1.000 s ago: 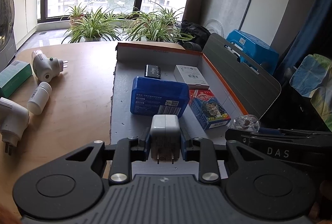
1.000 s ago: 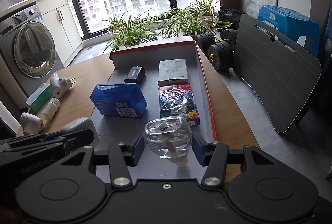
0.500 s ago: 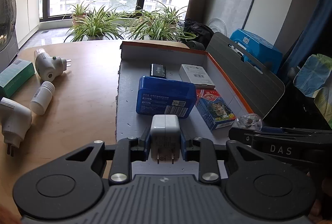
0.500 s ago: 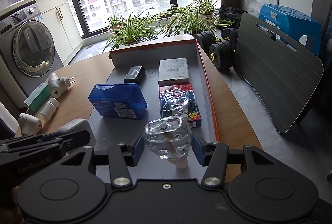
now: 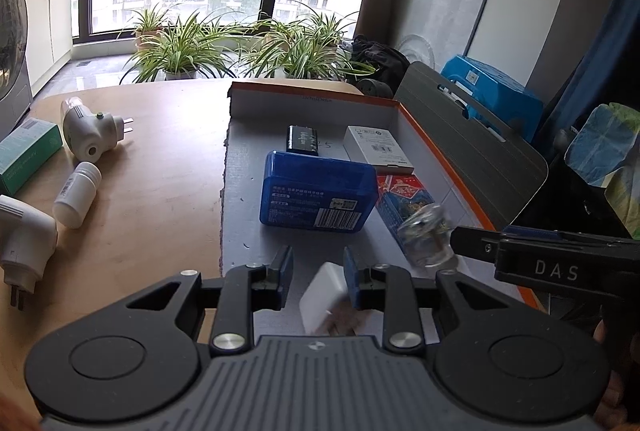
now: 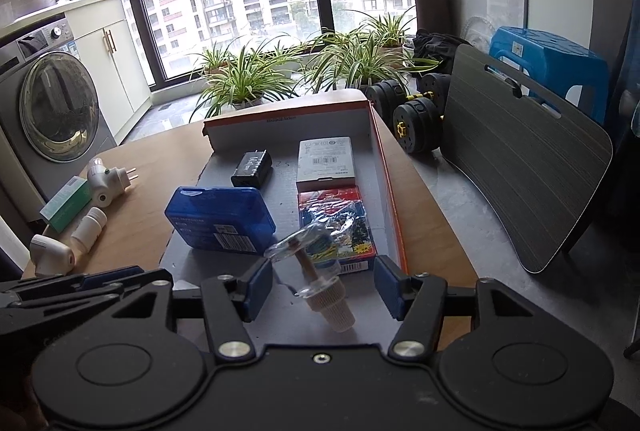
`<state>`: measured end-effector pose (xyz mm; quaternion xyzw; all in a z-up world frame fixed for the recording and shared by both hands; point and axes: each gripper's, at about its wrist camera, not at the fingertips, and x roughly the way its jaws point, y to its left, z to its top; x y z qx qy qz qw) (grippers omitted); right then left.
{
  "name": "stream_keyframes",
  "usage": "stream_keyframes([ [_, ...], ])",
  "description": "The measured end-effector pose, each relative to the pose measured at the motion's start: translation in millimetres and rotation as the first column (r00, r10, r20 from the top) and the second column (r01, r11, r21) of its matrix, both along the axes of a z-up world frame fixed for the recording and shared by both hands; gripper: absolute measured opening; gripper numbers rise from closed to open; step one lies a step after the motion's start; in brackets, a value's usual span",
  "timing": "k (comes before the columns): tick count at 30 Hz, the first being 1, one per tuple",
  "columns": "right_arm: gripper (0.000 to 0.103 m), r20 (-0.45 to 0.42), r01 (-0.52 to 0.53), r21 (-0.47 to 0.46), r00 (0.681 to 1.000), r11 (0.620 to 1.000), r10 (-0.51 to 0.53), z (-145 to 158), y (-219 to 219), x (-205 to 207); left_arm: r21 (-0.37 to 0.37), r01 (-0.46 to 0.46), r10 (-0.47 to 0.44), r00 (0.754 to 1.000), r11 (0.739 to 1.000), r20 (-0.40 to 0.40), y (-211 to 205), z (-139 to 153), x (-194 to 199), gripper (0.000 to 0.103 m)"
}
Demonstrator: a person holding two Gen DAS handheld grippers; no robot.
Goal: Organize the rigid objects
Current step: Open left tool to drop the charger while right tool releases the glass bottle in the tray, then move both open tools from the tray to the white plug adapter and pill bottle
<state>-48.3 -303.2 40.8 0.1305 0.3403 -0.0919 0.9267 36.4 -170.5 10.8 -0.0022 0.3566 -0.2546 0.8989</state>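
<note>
My left gripper is open over the near end of the flat cardboard box. A white plug adapter is loose between and below its fingers, tilted and blurred. My right gripper is open beside it. A clear glass bulb with a beige base is tilted between its fingers, untouched by them; it also shows blurred in the left wrist view. In the box lie a blue case, a black charger, a white carton and a red-blue pack.
On the wooden table left of the box lie a white plug device, a white bottle, another white plug and a green carton. A grey board leans to the right, past the table edge.
Both grippers have opened. The white adapter has dropped out of the left fingers and the glass bulb has tipped out of the right fingers, both falling toward the box floor.
</note>
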Motion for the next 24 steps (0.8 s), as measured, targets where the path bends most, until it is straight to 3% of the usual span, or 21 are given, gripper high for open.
stream_keyframes([
  [10,0.074,0.024,-0.011,-0.016,1.000,1.000,0.011,11.4,7.1,-5.6,-0.013,-0.017,0.017,1.000,1.000,0.007,3.1,6.4,-2.9,0.032],
  [12,0.076,0.021,-0.028,-0.021,0.999,0.999,0.028,12.9,12.2,-5.2,-0.006,-0.035,0.035,0.999,0.999,0.008,5.7,9.4,-3.1,0.039],
  [14,0.078,0.023,-0.041,-0.025,0.999,0.999,0.042,14.9,17.2,-5.2,0.004,-0.062,0.062,0.998,0.998,0.008,9.8,12.3,-3.1,0.055],
  [24,0.082,0.014,-0.109,-0.045,0.994,0.993,0.110,21.3,46.3,-1.3,0.041,-0.171,0.170,0.985,0.984,0.024,37.7,23.0,-2.0,0.090],
])
